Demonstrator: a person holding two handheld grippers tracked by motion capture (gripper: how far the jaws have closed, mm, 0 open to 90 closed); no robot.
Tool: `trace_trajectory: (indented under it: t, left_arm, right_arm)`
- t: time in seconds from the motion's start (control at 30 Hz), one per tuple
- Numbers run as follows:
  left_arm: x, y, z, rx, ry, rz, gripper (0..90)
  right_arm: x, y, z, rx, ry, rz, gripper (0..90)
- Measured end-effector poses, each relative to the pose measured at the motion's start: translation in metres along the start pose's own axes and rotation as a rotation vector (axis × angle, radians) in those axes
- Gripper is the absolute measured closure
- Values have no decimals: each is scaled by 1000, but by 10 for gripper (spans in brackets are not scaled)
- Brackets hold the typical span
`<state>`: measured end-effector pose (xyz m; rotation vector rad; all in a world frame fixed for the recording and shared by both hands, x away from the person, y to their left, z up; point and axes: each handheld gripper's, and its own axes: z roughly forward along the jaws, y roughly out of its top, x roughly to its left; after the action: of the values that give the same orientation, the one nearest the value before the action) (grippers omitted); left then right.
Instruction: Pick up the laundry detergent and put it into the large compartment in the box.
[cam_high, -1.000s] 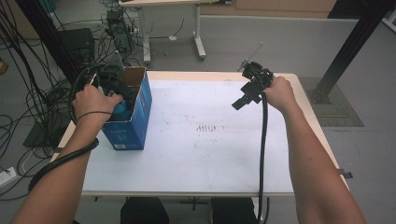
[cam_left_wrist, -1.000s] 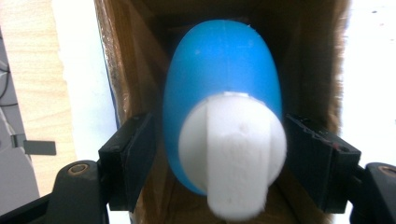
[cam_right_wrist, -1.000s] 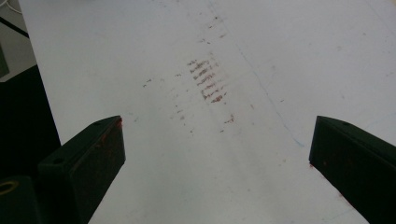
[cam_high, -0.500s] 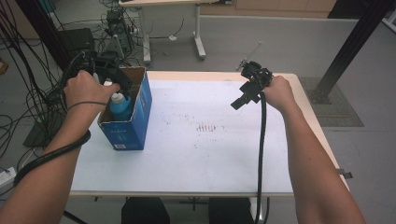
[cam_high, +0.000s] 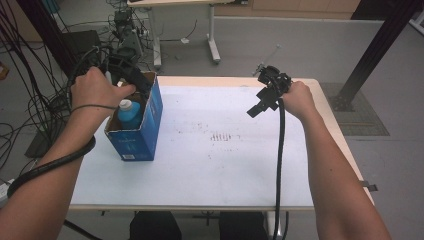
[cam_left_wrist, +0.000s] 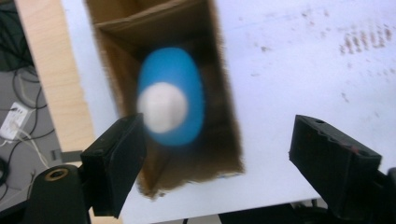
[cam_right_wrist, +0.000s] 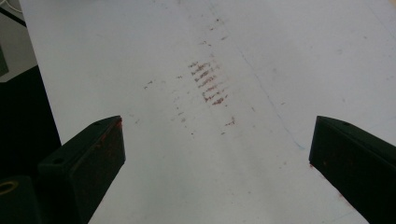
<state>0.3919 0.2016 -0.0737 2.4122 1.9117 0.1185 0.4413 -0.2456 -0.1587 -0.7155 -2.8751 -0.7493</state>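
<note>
A blue cardboard box (cam_high: 135, 135) stands open-topped at the table's left. Inside it stands a blue bottle (cam_high: 129, 114) with a white cap, blurred in the left gripper view (cam_left_wrist: 180, 126) between the box's brown inner walls (cam_left_wrist: 116, 70). My left gripper (cam_high: 141, 84) hovers above the box's far end. Its jaws have just been opening and are wide apart (cam_left_wrist: 217, 130), with the bottle below them and nothing between the pads. My right gripper (cam_high: 261, 104) hangs above the table's right side, open and empty (cam_right_wrist: 217, 126).
The white table top (cam_high: 225, 165) carries brown scuff marks (cam_high: 222, 136) near its middle, which lie under the right gripper (cam_right_wrist: 208, 84). Cables (cam_high: 30, 100) crowd the floor to the left. Another table's legs (cam_high: 212, 45) stand behind, and a black post (cam_high: 380, 45) at the right.
My left hand has risen out of the box and drawn back toward its far end, with the jaws now off the bottle. The bottle stays upright in the box. The right hand has kept still.
</note>
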Motion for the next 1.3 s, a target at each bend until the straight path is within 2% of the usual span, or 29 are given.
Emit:
trace_trajectory:
  t: [0.13, 0.17, 0.2, 0.33, 0.4, 0.47, 0.6, 0.83, 0.9, 1.0, 1.17, 1.3]
  left_arm:
    - [-13, -1, -4, -4, -28, 52, 151]
    - [-13, -1, -4, -4, -28, 52, 146]
    - [-20, -1, -6, -5, -34, 81, 144]
    - [-36, -3, -10, -6, -63, 154, 93]
    - [-46, -4, -12, -4, -69, 186, 84]
    - [-53, -5, -14, 0, -94, 219, 78]
    - [-71, -10, -17, -8, -96, 269, 74]
    - [-87, -13, -16, -2, -149, 340, 66]
    - [-89, -14, -16, -4, -149, 341, 66]
    - [-93, -15, -12, -5, -179, 369, 64]
    - [-102, -13, -2, 19, -185, 412, 60]
    - [-106, -14, 3, 19, -182, 417, 60]
  right_arm:
    - [1, 0, 0, -1, -3, -1, 38]
    - [1, 0, 0, -1, -3, -1, 38]
    - [1, 0, 0, -3, -2, 1, 38]
    - [1, 0, 0, -3, -3, 2, 37]
    - [1, 0, 0, -3, -2, 1, 38]
    - [1, 0, 0, -6, -1, -1, 38]
    - [1, 0, 2, -4, 2, 1, 38]
    - [2, -1, 2, -5, 1, 1, 37]
    - [2, -1, 2, -5, 0, -2, 38]
    - [3, -1, 1, -6, 2, 4, 37]
    - [2, -1, 1, -8, 0, 0, 37]
    - [2, -1, 2, -9, 2, 2, 38]
